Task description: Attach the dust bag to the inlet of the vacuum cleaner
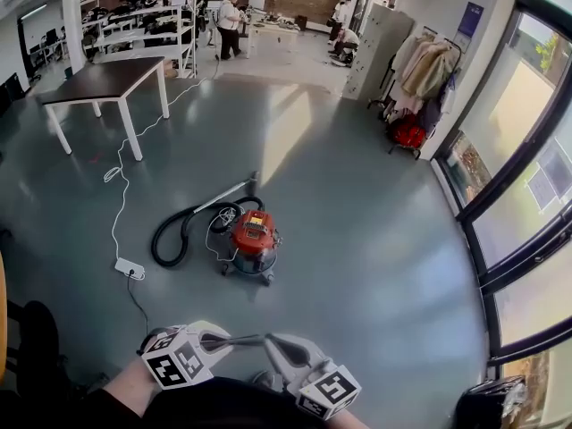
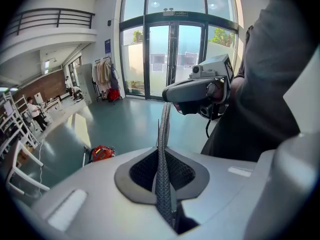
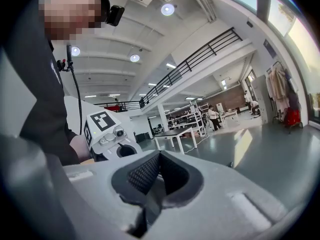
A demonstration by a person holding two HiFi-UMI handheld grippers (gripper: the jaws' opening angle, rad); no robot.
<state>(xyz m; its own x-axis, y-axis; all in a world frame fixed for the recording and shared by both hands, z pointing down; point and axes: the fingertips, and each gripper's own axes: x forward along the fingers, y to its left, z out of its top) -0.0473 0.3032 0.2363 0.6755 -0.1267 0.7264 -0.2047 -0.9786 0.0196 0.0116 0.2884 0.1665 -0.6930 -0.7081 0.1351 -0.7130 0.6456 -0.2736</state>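
Observation:
The red vacuum cleaner stands on the grey floor a few steps ahead, its black hose curled to its left. It also shows small and far off in the left gripper view as the vacuum cleaner. No dust bag is in any view. My left gripper and right gripper are held close to the body at the bottom of the head view, tips nearly meeting. The left gripper is shut with nothing between its pads. The right gripper is shut and empty too.
A white power strip and its cable lie left of the vacuum. A dark table stands at far left, and a coat rack is at far right by the glass wall. People stand at the back. A dark object sits at bottom right.

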